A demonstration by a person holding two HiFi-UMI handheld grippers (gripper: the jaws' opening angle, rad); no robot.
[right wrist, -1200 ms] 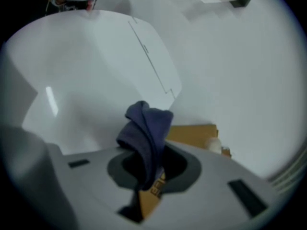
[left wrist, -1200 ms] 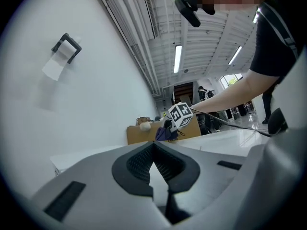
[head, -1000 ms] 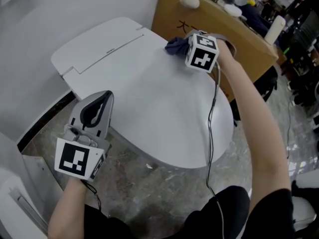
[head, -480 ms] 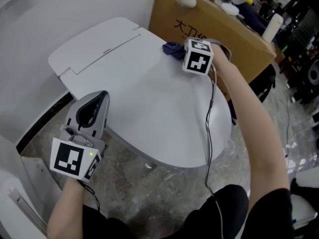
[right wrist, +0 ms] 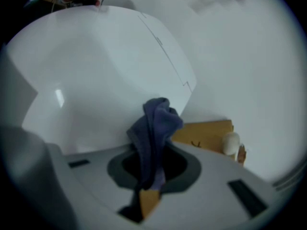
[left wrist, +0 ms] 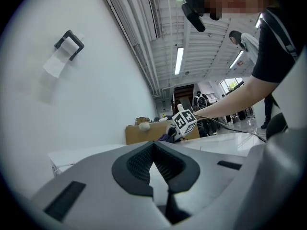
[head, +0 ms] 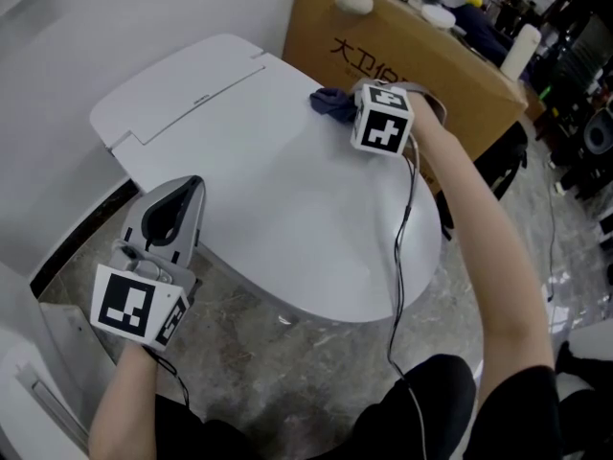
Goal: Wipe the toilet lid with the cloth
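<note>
The white toilet lid (head: pixel 287 190) lies closed, filling the middle of the head view. A dark blue cloth (head: pixel 332 103) rests on the lid's far right edge. My right gripper (head: pixel 356 109) is shut on the cloth, which hangs bunched between its jaws (right wrist: pixel 154 143) over the lid (right wrist: pixel 96 75). My left gripper (head: pixel 182 199) is shut with nothing in it, held at the lid's near left edge. From the left gripper view its jaws meet (left wrist: pixel 156 169), and the right gripper's marker cube (left wrist: pixel 184 121) shows far across the lid.
A brown cardboard box (head: pixel 412 56) stands right behind the lid's far edge, with small objects on top. The white cistern cover (head: pixel 182 84) lies at the back left against a white wall. Grey stone floor (head: pixel 287 372) surrounds the toilet. A cable (head: pixel 402 257) trails from the right gripper.
My right gripper with the cloth has slid slightly leftward and farther along the lid's far edge. My left gripper has drifted a little left and nearer.
</note>
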